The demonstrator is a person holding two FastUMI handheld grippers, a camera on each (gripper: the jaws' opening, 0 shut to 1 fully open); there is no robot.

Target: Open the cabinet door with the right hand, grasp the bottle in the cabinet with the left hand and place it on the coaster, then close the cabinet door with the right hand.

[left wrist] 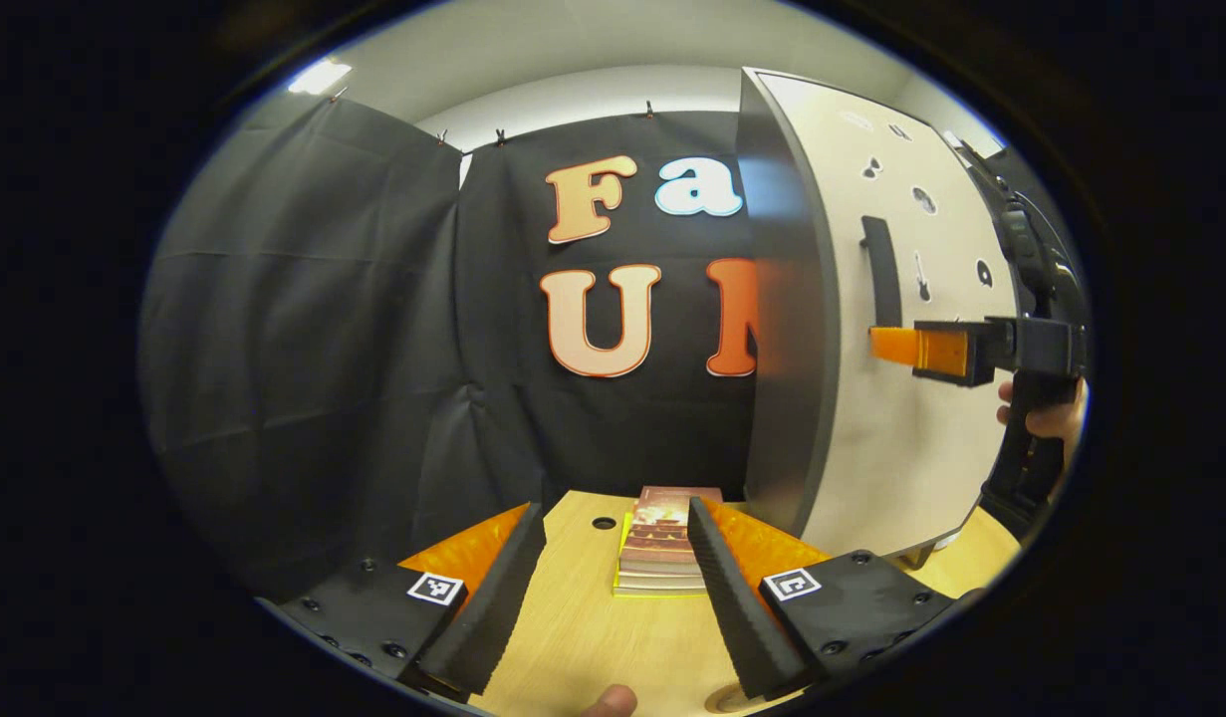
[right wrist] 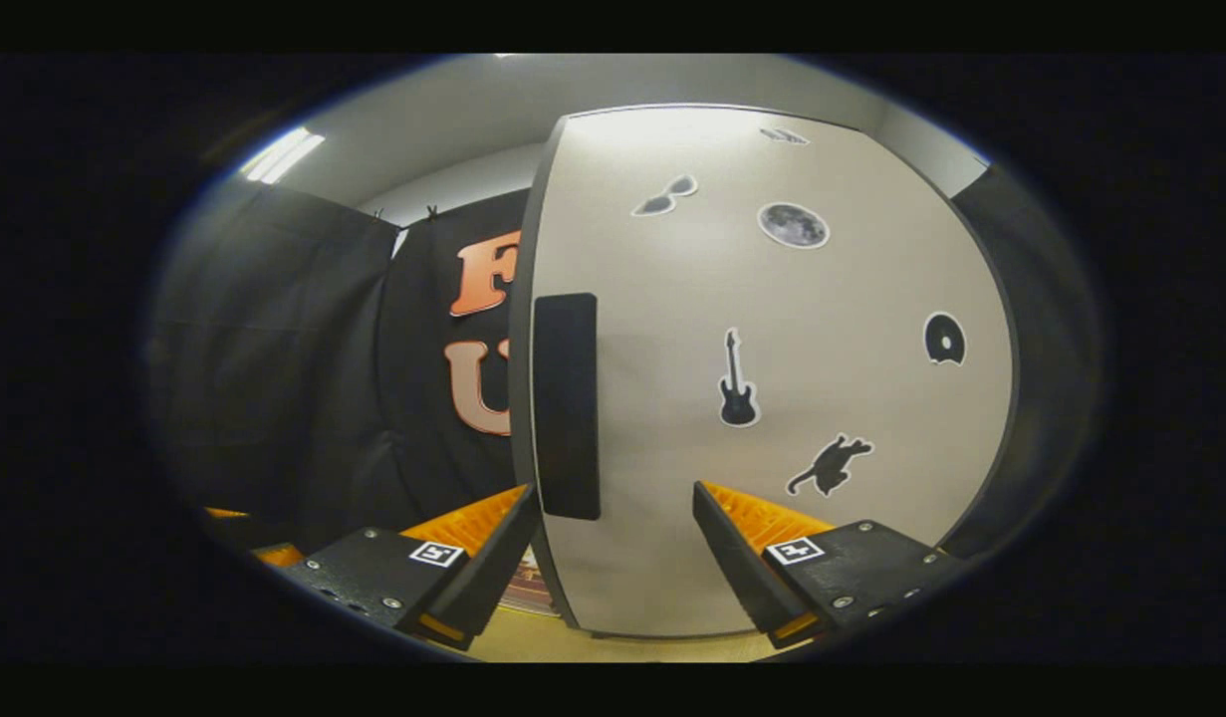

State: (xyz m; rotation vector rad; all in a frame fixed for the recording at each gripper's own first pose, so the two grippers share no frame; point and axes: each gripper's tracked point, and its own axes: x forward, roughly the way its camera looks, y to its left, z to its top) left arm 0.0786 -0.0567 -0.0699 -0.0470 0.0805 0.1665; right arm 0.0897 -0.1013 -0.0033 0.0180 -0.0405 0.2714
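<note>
The cabinet [left wrist: 901, 448] stands at the right of the table, its white door [right wrist: 772, 329] carrying small stickers and a tall black handle [right wrist: 566, 403]. The door looks flush with the cabinet, so the inside is hidden. My right gripper [right wrist: 613, 488] is open, one finger on each side of the handle's lower end, not touching it. In the left gripper view, the right gripper [left wrist: 876, 344] reaches the door just below the handle [left wrist: 881, 269], with a hand [left wrist: 1046, 413] holding it. My left gripper [left wrist: 613, 505] hangs open and empty over the wooden table [left wrist: 583, 627].
A stack of books [left wrist: 662, 543] lies on the table beyond the left gripper's fingers, close to the cabinet's dark side wall [left wrist: 782, 329]. A small hole [left wrist: 604, 522] is in the tabletop. Black cloth closes off the back and left.
</note>
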